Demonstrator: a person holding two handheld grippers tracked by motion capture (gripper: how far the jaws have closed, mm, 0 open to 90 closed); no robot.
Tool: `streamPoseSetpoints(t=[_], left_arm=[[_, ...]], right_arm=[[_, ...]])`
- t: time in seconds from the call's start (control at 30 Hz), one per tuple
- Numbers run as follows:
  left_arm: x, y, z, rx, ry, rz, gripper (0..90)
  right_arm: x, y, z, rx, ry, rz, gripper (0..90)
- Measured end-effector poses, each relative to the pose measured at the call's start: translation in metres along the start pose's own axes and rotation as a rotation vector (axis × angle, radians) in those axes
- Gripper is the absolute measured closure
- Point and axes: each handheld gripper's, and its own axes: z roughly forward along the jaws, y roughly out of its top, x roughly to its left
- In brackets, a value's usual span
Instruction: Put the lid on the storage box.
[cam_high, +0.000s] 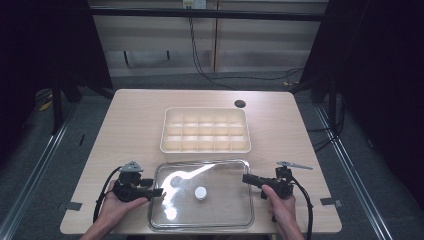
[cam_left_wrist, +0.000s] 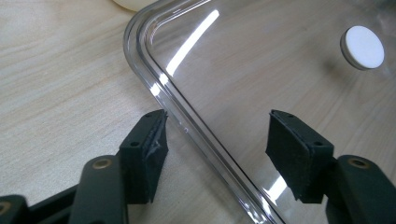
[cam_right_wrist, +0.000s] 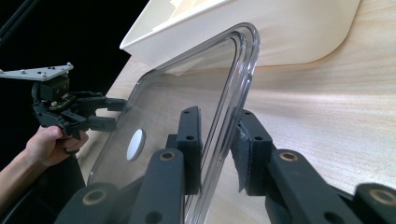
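We work at a pale wooden table (cam_high: 130, 125), where a cream compartment tray (cam_high: 205, 129) with its grid of empty cells sits toward the far side and a clear plastic lid (cam_high: 220, 210) lies flat just in front of it, nearer to us, with a small white knob (cam_high: 200, 193) at its middle. The step in hand looks like lifting this lid by its two short edges to set it on the tray, and it will go well only if both sides hold before we raise it. The right tongs (cam_right_wrist: 218, 154) are closed on the right rim of the lid, one pad above and one below, so that side is ready. The left tongs (cam_left_wrist: 215, 154) stand wide apart astride the lid's left rim, with neither pad touching it, so they have hold of nothing. We should bring the left pads squarely onto the raised rim, not the slick flat pane, and close firmly before any lift. Then we raise both hands together and level, since a one-sided pull could twist or slip the lid, carry it over the tray, line up the rounded corners and lower it evenly.
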Motion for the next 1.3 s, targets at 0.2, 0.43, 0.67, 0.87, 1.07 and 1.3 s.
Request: streamPoseSetpoints(t=[0.2, 0.43, 0.67, 0.87, 1.07, 1.3], left_arm=[[0.001, 0.0, 0.0, -0.005, -0.02, -0.024, 34.1], [0.0, 0.001, 0.002, 0.002, -0.056, -0.031, 33.7], [0.002, 0.002, -0.003, -0.017, -0.087, -0.05, 39.2], [0.001, 0.003, -0.009, -0.057, -0.095, -0.037, 44.6], [0.001, 0.003, -0.013, -0.075, -0.105, -0.045, 48.0], [0.0, 0.004, -0.018, -0.097, -0.095, -0.054, 52.2]], right_arm=[[0.001, 0.001, -0.001, -0.004, 0.0, -0.01, 74.5], [0.002, 0.001, -0.001, 0.001, -0.006, -0.024, 74.6], [0.004, 0.002, -0.001, 0.007, -0.019, -0.036, 74.6], [0.005, 0.002, 0.0, 0.009, -0.042, -0.052, 74.3], [0.007, 0.002, 0.0, 0.005, -0.049, -0.056, 73.9], [0.014, 0.005, 0.001, 0.013, -0.098, -0.095, 71.3]])
